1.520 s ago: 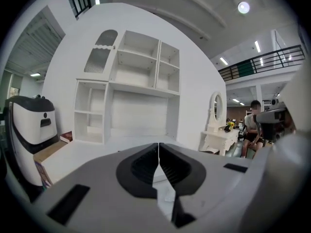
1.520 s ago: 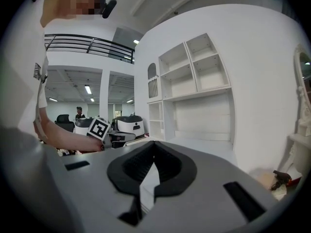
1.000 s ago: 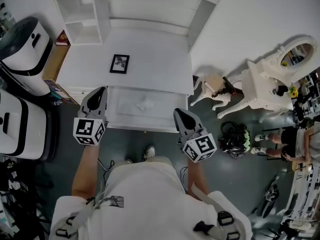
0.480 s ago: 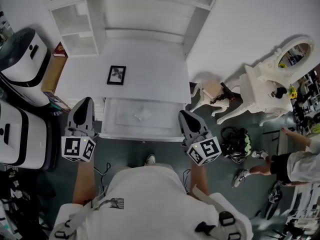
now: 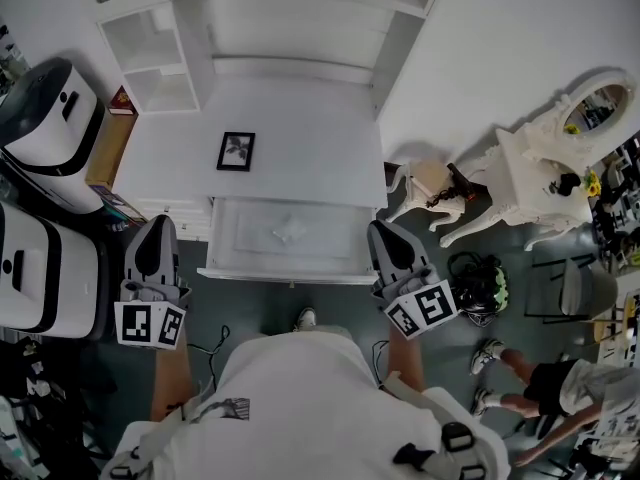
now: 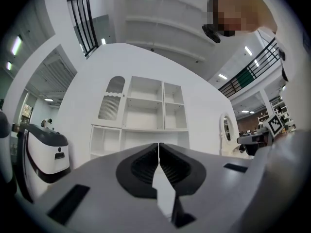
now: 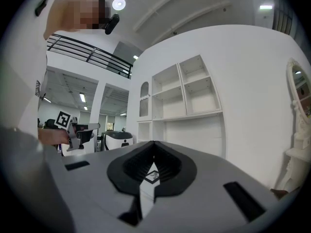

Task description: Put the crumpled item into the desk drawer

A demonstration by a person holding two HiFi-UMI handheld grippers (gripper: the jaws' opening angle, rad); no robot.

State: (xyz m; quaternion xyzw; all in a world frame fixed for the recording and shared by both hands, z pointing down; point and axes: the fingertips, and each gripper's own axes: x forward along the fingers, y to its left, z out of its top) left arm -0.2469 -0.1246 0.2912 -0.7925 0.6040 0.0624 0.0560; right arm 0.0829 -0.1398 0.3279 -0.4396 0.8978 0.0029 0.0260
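Observation:
The crumpled white item (image 5: 290, 230) lies inside the open drawer (image 5: 285, 272) of the white desk (image 5: 300, 108). My left gripper (image 5: 159, 221) hangs left of the drawer's front corner, shut and empty. My right gripper (image 5: 379, 226) is off the drawer's right front corner, also shut with nothing in it. Neither touches the drawer. In the left gripper view the jaws (image 6: 158, 145) meet in a thin line before the white shelves. The right gripper view shows its jaws (image 7: 154, 143) pressed together, with the left gripper (image 7: 73, 130) off to the left.
A small black picture frame (image 5: 236, 151) lies on the desk top. White shelving (image 5: 150, 58) stands behind the desk. Two white machines (image 5: 45, 108) stand at the left. At the right are a stool (image 5: 425, 180), a white vanity (image 5: 540, 163), a bag (image 5: 482, 290) and a person (image 5: 545, 388).
Both grippers have drawn back from the drawer toward my body, the left one also outward to the left. The person at the right has walked on.

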